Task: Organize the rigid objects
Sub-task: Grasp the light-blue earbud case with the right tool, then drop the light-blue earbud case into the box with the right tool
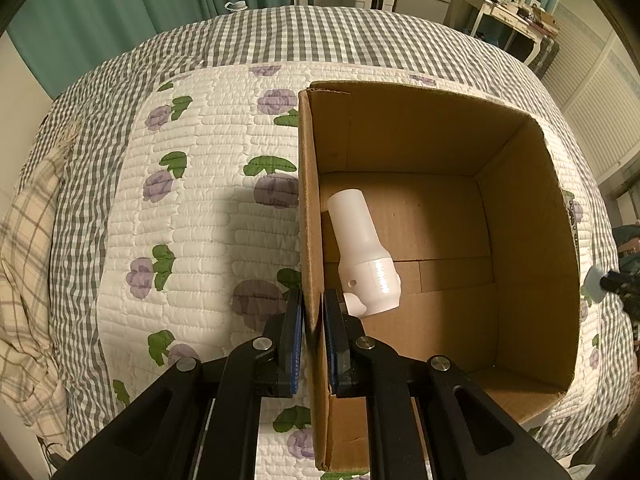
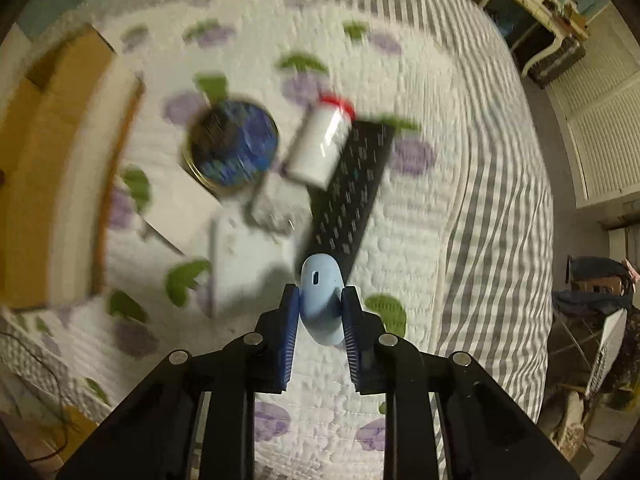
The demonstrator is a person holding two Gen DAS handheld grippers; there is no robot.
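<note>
Between the right tongs (image 2: 320, 312), a smooth, pale-blue oval mouse (image 2: 322, 300) is clamped, long axis pointing forward. Left tongs (image 1: 313, 320) pinch the corrugated cardboard box (image 1: 310, 200) wall; a white plastic bottle (image 1: 362, 252) lies inside, tilted.

The left wrist camera sits just behind its own fingers, close over the near left wall of the cardboard box (image 1: 400, 208), looking down into it and across the quilted bed (image 1: 192, 184) toward the green curtains (image 1: 120, 4). The right wrist camera hangs higher over the same bed (image 2: 420, 240), tilted down and blurred. Both views share the box (image 2: 48, 168), at the left edge of the right view, and the desk (image 1: 508, 12) at upper right.
</note>
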